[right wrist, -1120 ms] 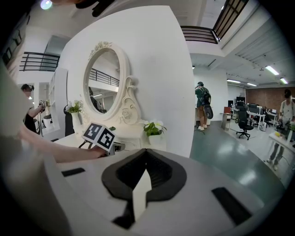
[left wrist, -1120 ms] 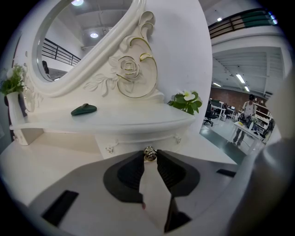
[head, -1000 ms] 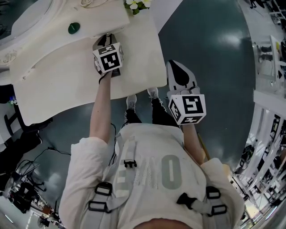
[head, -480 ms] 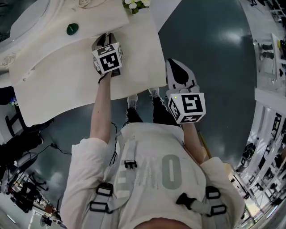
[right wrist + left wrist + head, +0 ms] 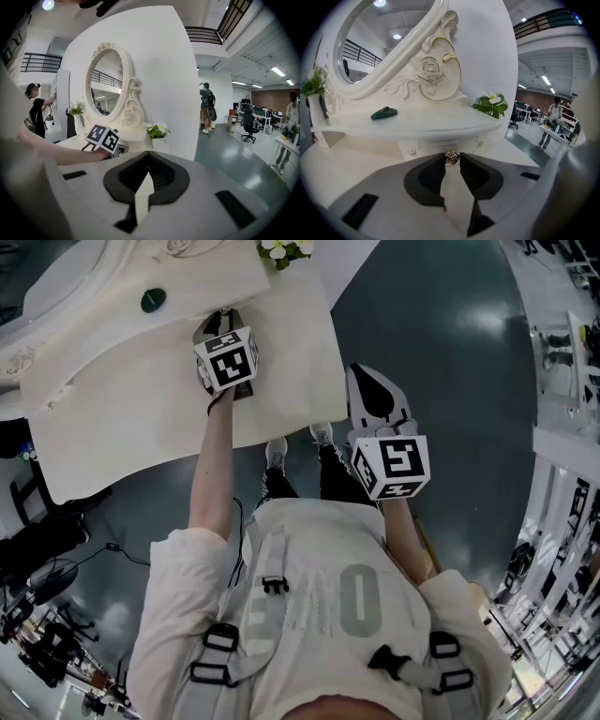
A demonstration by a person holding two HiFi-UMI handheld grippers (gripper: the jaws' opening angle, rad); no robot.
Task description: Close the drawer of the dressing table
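Currently the drawer (image 5: pixel 433 146) sits low in the dressing table (image 5: pixel 141 409), front panel just under the curved shelf (image 5: pixel 417 123); how far out it stands cannot be told. Small gold knob (image 5: pixel 450 156) at front centre. Left gripper (image 5: pixel 452 157) points at it from the near side, jaw tips clamped on the knob from both sides, nothing else between them. On the shelf: dark green object (image 5: pixel 384 112) to the left, white flowers (image 5: pixel 492 104) at the right end, oval mirror (image 5: pixel 379 42) with a carved rose frame behind. Right gripper (image 5: pixel 149 155) is well apart, off the table's right edge over the grey floor (image 5: pixel 441 343), jaws pressed together, grasping nothing.
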